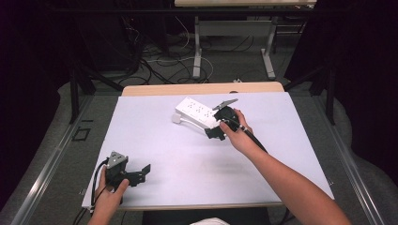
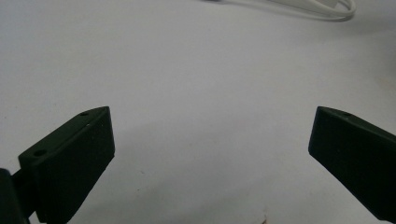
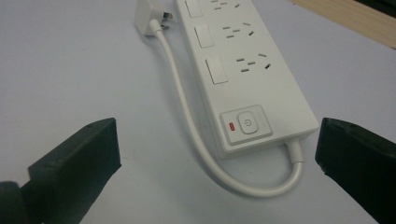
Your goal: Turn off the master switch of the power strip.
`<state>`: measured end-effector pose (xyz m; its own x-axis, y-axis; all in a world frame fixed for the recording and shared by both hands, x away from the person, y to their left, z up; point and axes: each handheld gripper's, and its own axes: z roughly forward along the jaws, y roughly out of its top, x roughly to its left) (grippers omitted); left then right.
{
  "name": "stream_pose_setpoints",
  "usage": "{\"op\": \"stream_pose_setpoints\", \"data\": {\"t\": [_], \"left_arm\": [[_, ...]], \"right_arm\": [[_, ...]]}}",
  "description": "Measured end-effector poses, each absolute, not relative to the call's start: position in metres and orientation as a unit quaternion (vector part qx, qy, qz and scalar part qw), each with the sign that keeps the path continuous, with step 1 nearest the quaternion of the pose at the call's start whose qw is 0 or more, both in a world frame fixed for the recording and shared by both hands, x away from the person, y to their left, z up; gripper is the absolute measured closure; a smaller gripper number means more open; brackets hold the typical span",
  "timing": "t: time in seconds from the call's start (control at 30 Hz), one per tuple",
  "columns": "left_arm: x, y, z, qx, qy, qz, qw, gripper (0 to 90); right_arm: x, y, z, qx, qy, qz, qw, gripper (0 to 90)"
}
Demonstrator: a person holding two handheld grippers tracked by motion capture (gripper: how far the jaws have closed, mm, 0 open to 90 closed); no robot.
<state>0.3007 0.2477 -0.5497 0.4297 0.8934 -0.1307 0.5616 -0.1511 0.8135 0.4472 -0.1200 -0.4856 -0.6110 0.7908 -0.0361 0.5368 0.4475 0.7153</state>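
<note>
A white power strip (image 1: 197,111) lies on the white table top at the back centre, with several sockets and switches. In the right gripper view its near end carries a power button (image 3: 246,124) beside a small red light (image 3: 230,125). Its white cable (image 3: 187,100) loops from that end to a plug (image 3: 149,19) lying beside the strip. My right gripper (image 1: 217,132) hovers at the strip's near end, open (image 3: 219,161), with the button end between the jaws' line of sight. My left gripper (image 1: 141,173) rests at the front left, open (image 2: 210,154) over bare table.
The white table top (image 1: 187,159) has a wooden back edge (image 1: 202,88). Behind it, on the floor, lie cables (image 1: 159,63) and another table's legs (image 1: 197,47). A bit of the white cable (image 2: 327,9) crosses the top of the left gripper view.
</note>
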Motion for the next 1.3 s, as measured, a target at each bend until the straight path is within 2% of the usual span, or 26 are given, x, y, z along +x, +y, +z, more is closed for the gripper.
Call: {"op": "stream_pose_setpoints", "data": {"t": [0.13,0.43,1.3], "left_arm": [[0.300,0.248,-0.549,0.731,0.496,0.202,0.423,0.3],[0.297,0.249,-0.549,0.728,0.498,0.206,0.424,0.3],[0.296,0.253,-0.548,0.725,0.503,0.203,0.425,0.3]], "right_arm": [[0.437,-0.122,-0.485,0.392,0.826,0.353,0.199,0.0],[0.419,-0.126,-0.484,0.390,0.818,0.376,0.191,0.0],[0.376,-0.168,-0.492,0.371,0.814,0.397,0.206,0.0]]}}
